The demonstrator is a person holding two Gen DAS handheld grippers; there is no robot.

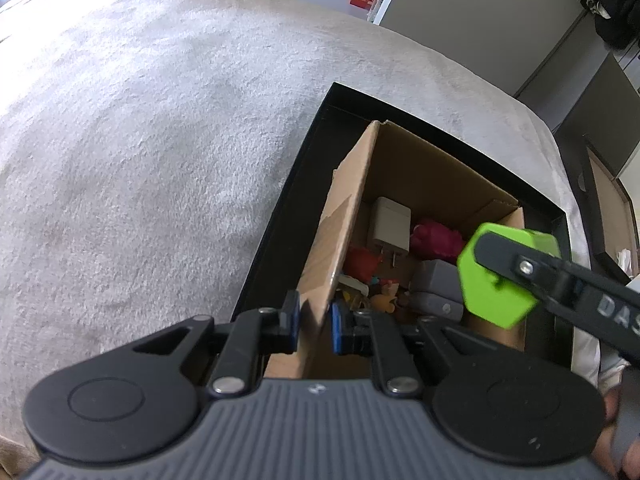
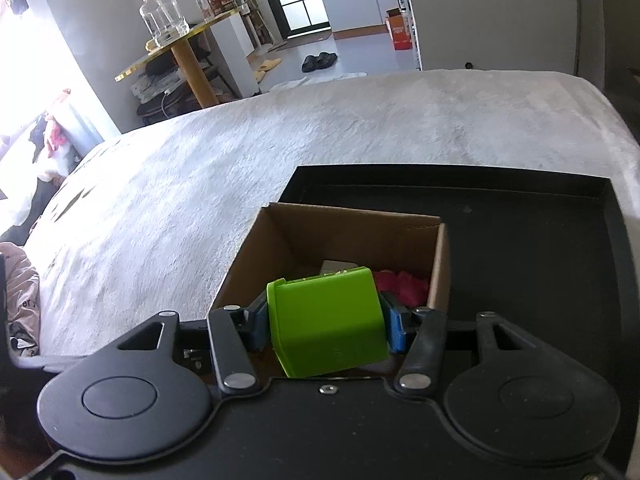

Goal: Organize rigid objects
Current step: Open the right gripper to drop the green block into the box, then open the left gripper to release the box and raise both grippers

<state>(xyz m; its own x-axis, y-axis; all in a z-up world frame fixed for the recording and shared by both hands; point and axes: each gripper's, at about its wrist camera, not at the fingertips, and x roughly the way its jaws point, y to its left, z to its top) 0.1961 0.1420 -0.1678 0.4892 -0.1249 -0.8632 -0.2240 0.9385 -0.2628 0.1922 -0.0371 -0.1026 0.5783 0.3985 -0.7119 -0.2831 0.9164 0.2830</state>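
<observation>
A brown cardboard box [image 1: 420, 176] stands inside a shallow black tray [image 1: 280, 216] on a pale plush cover. My left gripper [image 1: 314, 326] is shut on the box's near left wall [image 1: 336, 240], one pad on each side of the cardboard. Inside lie a white charger [image 1: 390, 228], a magenta toy [image 1: 436, 238], a grey block [image 1: 438, 280] and small orange and red figures. My right gripper [image 2: 326, 322] is shut on a lime-green box [image 2: 326, 320] and holds it just above the cardboard box [image 2: 340, 236], at its near right side. In the left wrist view the green box [image 1: 492, 284] hangs over the box's right part.
The plush cover [image 1: 140, 140] spreads wide to the left and far side. The black tray [image 2: 540, 260] has bare floor to the right of the cardboard box. Beyond the bed stand a yellow side table [image 2: 176, 52] with glass jars and grey cabinets [image 1: 600, 128].
</observation>
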